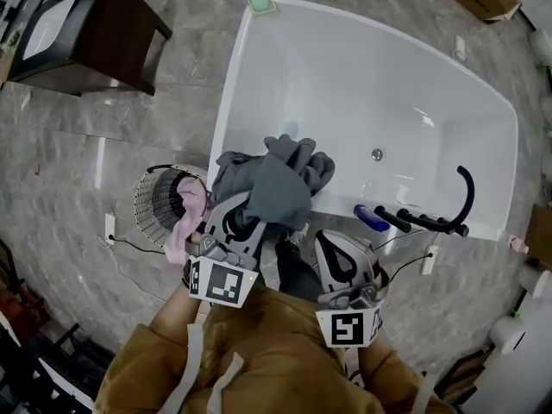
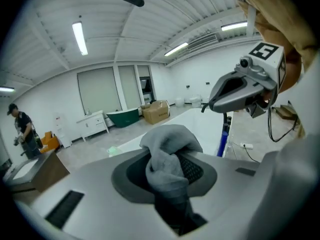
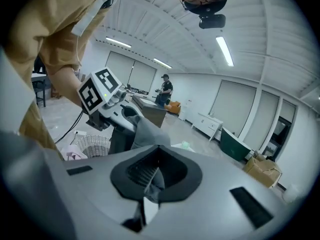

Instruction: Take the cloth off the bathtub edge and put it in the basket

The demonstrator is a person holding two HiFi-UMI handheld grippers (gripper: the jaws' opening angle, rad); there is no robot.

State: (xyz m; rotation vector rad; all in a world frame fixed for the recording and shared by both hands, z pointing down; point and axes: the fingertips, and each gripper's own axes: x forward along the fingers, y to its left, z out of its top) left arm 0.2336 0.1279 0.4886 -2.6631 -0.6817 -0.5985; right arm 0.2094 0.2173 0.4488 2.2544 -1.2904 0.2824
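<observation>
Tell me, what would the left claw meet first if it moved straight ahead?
Most likely the bathtub, which lies just beyond the grey cloth that the left claw holds; depth is unclear.

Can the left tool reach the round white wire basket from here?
Likely yes: the left tool, clamped on the grey cloth, is right beside the round white wire basket; nothing stands between them.

Matt, fleecy fabric on the grey cloth (image 1: 278, 188), creased. Smooth glossy white bathtub (image 1: 345, 76). Thin wire-mesh basket (image 1: 151, 201), matt pink cloth (image 1: 194, 207) inside. Stone-look floor (image 1: 86, 145) tiles, grey, slight sheen. Matt black faucet (image 1: 470, 195). Dark wood-look cabinet (image 1: 121, 33).
</observation>
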